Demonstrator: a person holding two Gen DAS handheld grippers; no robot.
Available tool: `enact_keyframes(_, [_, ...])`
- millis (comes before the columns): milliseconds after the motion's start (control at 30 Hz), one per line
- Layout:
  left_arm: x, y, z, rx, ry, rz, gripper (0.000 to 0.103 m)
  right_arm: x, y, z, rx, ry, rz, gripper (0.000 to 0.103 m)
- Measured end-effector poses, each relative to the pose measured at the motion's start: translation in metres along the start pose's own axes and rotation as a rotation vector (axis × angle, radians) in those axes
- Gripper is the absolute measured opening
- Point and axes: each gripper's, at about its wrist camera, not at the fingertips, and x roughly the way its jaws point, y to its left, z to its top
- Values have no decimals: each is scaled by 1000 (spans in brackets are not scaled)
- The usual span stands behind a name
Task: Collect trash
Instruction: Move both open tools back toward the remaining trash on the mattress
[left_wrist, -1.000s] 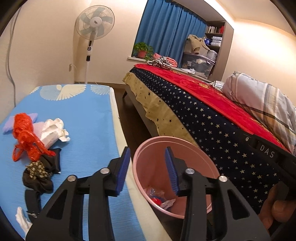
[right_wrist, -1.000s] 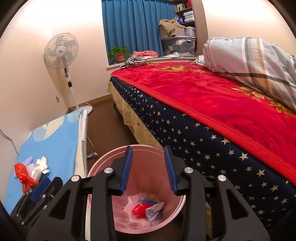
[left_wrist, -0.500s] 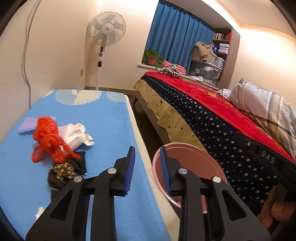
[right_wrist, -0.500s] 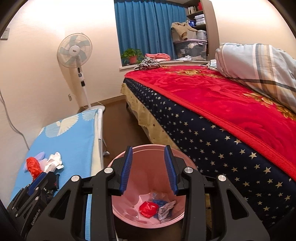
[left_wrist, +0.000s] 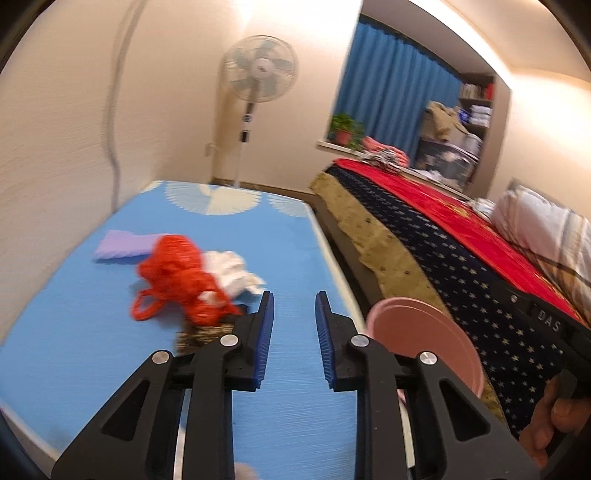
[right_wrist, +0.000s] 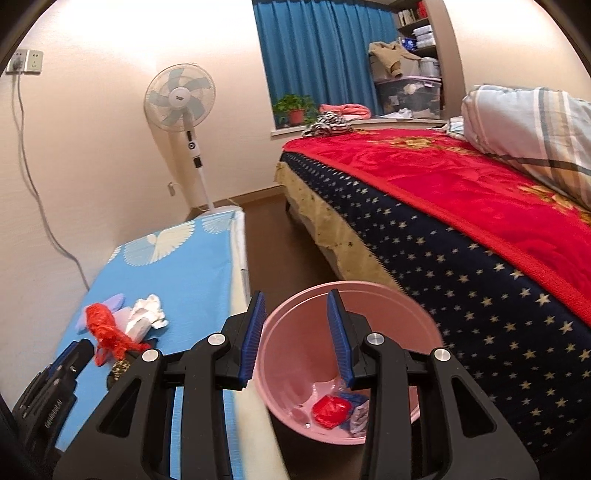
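Observation:
A pink bin (right_wrist: 343, 369) stands on the floor between the blue-covered table (left_wrist: 92, 350) and the bed; red and blue scraps (right_wrist: 332, 411) lie in it. It also shows in the left wrist view (left_wrist: 424, 343). On the table lie a red mesh bag (left_wrist: 177, 273), a crumpled white tissue (left_wrist: 231, 273), a purple piece (left_wrist: 122, 245) and a dark patterned scrap (left_wrist: 199, 334). My left gripper (left_wrist: 293, 314) is open and empty over the table, just right of the pile. My right gripper (right_wrist: 295, 314) is open and empty above the bin's rim.
A large bed (right_wrist: 461, 221) with a red blanket and starred cover fills the right. A standing fan (right_wrist: 181, 99) is by the far wall. A narrow floor strip runs between table and bed. A cable hangs from a wall socket (right_wrist: 24, 62).
My left gripper has swung left from above the bin to over the table near the trash pile. My right gripper has shifted a little left and stays over the bin.

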Motion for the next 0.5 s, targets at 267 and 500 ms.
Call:
enact_keyframes(267, [-7, 61, -7, -121, 13, 141, 23, 16, 32, -13, -9, 43, 108, 35])
enact_keyframes(500, [-12, 94, -20, -198, 42, 208, 23, 34, 71, -29, -54, 93, 217, 35])
